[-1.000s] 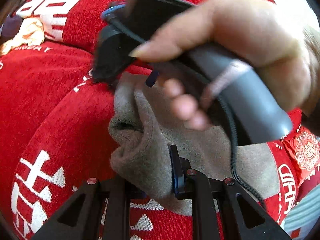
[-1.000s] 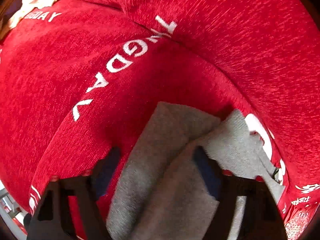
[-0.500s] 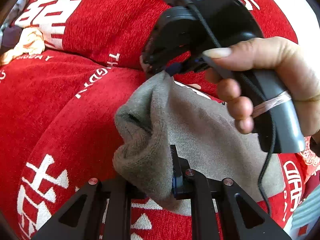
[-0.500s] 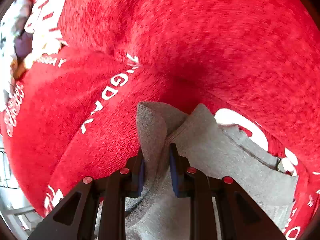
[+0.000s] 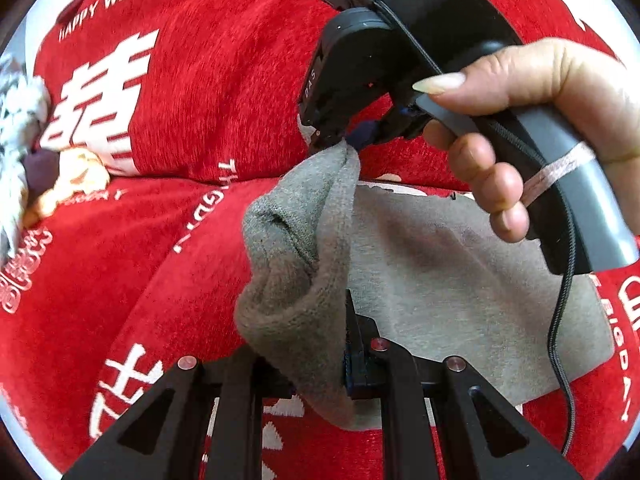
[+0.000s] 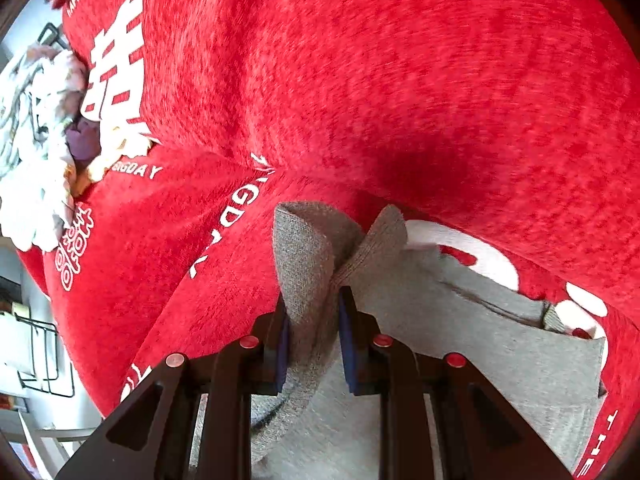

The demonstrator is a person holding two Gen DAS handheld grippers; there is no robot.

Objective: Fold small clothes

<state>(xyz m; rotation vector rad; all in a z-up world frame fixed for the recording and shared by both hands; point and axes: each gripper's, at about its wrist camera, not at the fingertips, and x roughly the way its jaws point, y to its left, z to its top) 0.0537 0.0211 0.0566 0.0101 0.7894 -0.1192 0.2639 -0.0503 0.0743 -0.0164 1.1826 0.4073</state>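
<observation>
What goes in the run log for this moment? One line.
left tool: shut on grey garment | right tool: shut on grey garment | surface: red cover | fold: not yet done

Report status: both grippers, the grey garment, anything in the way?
Left gripper shut on grey garment. Right gripper shut on its far edge, lifted off the red cover. Clothes pile off to the side, nothing blocking.

"HAPPY WEDDING" in white stands on the red cover [image 5: 224, 92].
</observation>
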